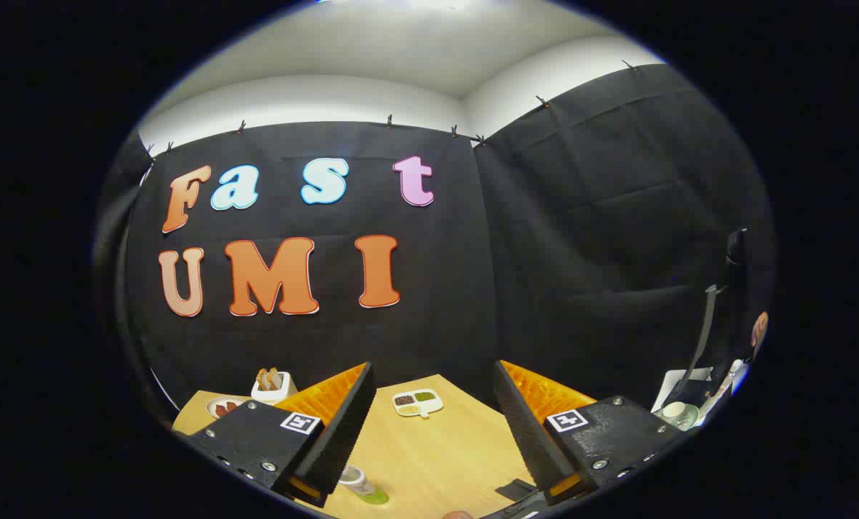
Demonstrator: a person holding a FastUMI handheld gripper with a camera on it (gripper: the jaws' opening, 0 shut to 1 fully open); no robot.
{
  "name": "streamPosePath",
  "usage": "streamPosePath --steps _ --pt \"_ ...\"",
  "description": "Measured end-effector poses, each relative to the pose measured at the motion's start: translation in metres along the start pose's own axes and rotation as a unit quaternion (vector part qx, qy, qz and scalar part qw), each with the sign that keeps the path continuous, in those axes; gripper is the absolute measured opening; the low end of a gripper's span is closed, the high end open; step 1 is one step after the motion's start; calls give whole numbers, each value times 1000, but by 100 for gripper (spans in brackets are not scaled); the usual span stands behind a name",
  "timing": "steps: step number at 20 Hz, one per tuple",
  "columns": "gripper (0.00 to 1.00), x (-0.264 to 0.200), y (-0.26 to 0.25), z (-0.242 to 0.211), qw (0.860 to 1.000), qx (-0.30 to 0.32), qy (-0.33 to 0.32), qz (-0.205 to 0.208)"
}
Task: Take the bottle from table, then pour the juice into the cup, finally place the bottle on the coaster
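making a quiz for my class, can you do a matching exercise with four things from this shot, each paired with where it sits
Things:
1. bottle
2. divided dish
3. toast holder
4. gripper

Places:
A. beyond the fingers, mid-table
B. by the table's far edge, next to a small plate
C. low down, just inside one finger
D. held above the table, open, nothing between the fingers

Pairs: 1-C, 2-A, 3-B, 4-D

Bright light falls from overhead at twelve o'clock, washing the ceiling (429, 43) pale; the table (444, 447) is evenly lit, edges curve, focus sharp.
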State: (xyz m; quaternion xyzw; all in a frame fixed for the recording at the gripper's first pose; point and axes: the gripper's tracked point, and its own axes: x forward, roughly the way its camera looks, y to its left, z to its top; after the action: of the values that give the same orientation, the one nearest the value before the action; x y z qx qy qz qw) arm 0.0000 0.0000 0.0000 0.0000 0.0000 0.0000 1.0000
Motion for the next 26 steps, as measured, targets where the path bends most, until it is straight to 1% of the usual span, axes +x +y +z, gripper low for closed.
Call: streamPosePath --steps 4,7,8,9,11,15,19,22,24,26 --pt "98 2 20 -8 1000 -26 -4 15" --pt "98 1 30 -17 998 -47 7 33" --pt "98 2 30 -16 998 -51 7 32" --pt "98 3 30 -14 998 -51 4 31" --pt "98 3 38 -13 998 -48 0 43" --pt "98 8 48 -20 997 -54 1 55" --pt "98 7 68 -34 995 -62 10 83" --pt "98 8 80 -46 991 -93 4 96" --pt "98 10 88 -60 988 -114 7 102" --pt "99 9 101 -82 985 -120 24 119"
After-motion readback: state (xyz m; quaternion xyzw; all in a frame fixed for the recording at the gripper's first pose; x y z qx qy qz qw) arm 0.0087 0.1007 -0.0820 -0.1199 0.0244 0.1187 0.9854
